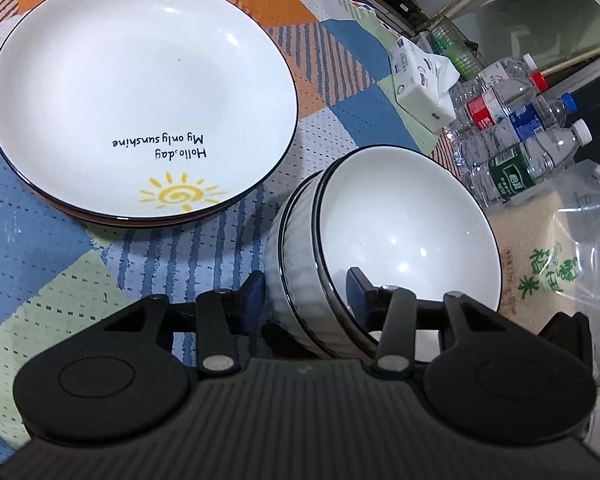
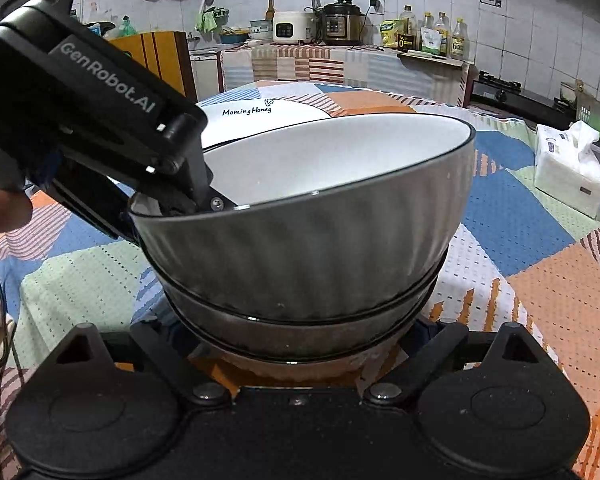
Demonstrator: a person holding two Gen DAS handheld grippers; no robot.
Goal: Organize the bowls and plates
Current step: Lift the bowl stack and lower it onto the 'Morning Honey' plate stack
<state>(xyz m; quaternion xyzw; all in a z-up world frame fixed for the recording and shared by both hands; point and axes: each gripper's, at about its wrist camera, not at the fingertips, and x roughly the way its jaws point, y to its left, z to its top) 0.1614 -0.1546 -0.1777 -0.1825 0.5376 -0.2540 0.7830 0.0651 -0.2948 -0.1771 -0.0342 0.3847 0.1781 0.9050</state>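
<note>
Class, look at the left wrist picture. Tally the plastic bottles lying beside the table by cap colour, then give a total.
White-cap bottles: 2
Red-cap bottle: 1
Blue-cap bottle: 1
Total: 4

Matte black tongs point(image 1: 306, 296) — blue pads, silver screws, white "GenRobot.AI" lettering.
</note>
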